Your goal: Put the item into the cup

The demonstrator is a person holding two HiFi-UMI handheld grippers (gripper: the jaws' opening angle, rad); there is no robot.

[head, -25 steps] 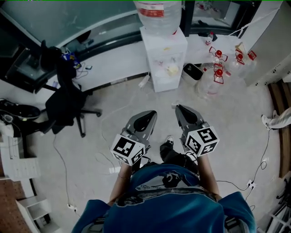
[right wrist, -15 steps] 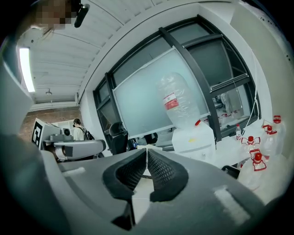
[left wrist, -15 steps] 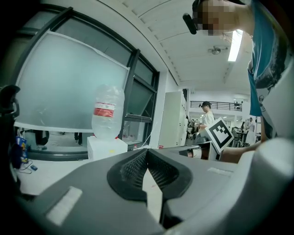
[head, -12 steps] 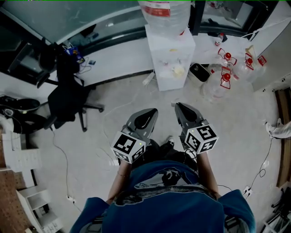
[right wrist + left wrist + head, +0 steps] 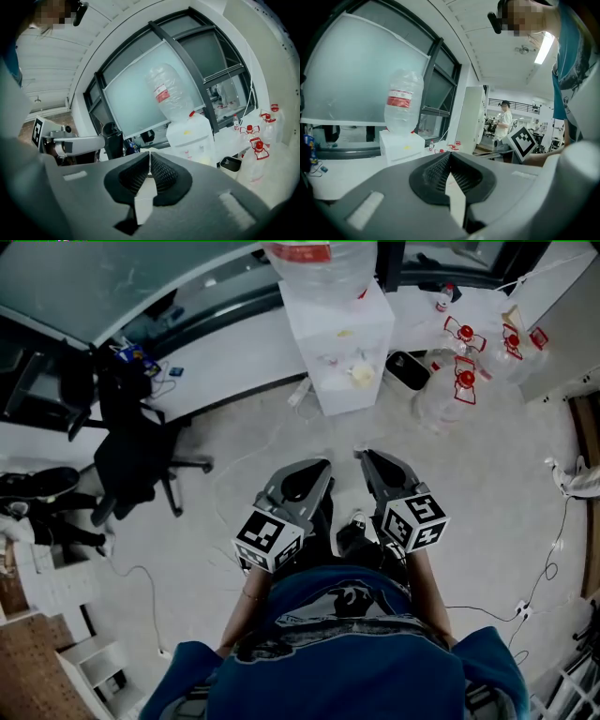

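Note:
No cup and no item shows in any view. My left gripper and right gripper are held side by side at chest height over the pale floor, tips pointing toward a white water dispenser. In the left gripper view the left gripper has its ribbed pads pressed together with nothing between them. The right gripper is likewise shut and empty in its own view. The right gripper's marker cube shows beside the left one.
A large water bottle tops the dispenser. Several jugs with red caps and a black bin stand to its right. A black office chair is at the left, a white shelf at lower left. Cables cross the floor. A person stands far off.
The head view has shifted a little, so the dispenser and chair sit slightly differently in frame. Both grippers stay shut, side by side, a touch higher in the picture.

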